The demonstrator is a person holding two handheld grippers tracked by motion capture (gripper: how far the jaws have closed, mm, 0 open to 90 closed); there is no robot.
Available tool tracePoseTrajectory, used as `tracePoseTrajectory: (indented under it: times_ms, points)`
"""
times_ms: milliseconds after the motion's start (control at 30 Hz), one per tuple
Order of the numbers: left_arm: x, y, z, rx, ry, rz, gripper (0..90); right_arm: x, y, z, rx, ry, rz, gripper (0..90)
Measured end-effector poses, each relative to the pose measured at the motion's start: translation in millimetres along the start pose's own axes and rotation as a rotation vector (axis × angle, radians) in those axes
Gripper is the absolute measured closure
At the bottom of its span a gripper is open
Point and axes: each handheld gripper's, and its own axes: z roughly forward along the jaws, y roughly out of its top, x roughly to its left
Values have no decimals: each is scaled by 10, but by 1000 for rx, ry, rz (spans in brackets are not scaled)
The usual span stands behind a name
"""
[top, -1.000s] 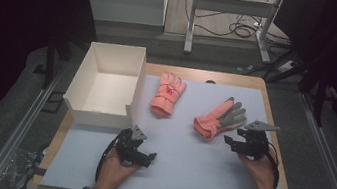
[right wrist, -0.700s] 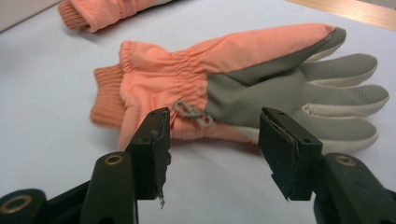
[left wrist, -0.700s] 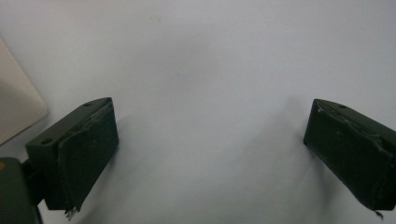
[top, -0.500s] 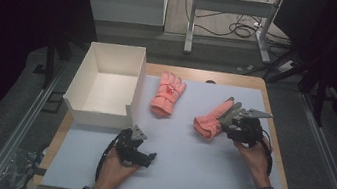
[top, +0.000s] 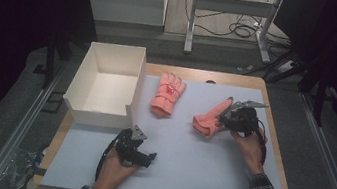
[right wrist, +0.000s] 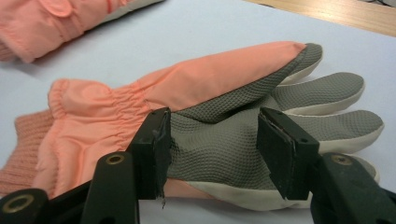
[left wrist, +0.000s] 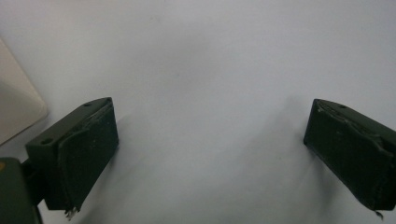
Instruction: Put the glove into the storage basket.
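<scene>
Right gripper view has the right claw sitting right over the near glove, jaws spread about as wide as the grey textured palm, one on each side of it and not squeezing anything yet. That glove lies palm up-ish, salmon-orange back and knit cuff off to the left of that view, grey fingers with cream edges pointing right.

From the high view, the right claw is at the finger end of that same glove, which rests on the pale sheet covering the counter, right of centre. The second glove lies flat a bit further back and to the left, well apart from the first, fingers pointing away from the person.

Left claw just rests low on the sheet near the person's edge, held in the left hand. Left gripper view shows its jaws wide apart with nothing but bare sheet between them.

White open box sits at the counter's left side, just behind the left claw.
</scene>
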Motion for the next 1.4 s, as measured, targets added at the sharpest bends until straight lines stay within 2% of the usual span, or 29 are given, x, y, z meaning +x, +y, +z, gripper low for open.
tracePoseTrajectory:
  times_ms: [133, 167, 267, 400, 433, 467, 567, 733, 767, 1033, 1233, 1400]
  points:
    - [0, 0, 0, 0, 0, 0, 30, -2, 13, 64, 12, -14, 5, 453]
    - [0, 0, 0, 0, 0, 0, 30, -2, 8, 104, 31, -15, 0, 456]
    - [-1, 0, 0, 0, 0, 0, 30, -8, -11, 150, 52, -11, -7, 456]
    - [0, 0, 0, 0, 0, 1, 30, -29, -39, 206, 62, 7, 14, 475]
    - [-1, 0, 0, 0, 0, 0, 30, -25, -49, 222, 70, 5, 14, 516]
    - [0, 0, 0, 0, 0, 1, 30, -25, -49, 222, 70, 5, 14, 516]
    - [0, 0, 0, 0, 0, 1, 30, 14, -61, 234, 79, -4, 14, 629]
    - [-1, -1, 0, 0, 0, 1, 30, 68, -52, 224, 83, -44, -27, 818]
    - [0, -1, -1, 0, 1, 0, 30, 68, -55, 220, 81, -49, -33, 832]
    - [-1, -1, 0, 0, 0, 0, 30, -4, -36, 127, 46, 9, 1, 859]
    - [0, -1, -1, 0, 0, 0, 30, -5, -36, 15, 20, 44, -8, 859]
    - [0, -1, -1, 0, 0, 0, 30, 16, -6, -110, -15, 95, -34, 859]
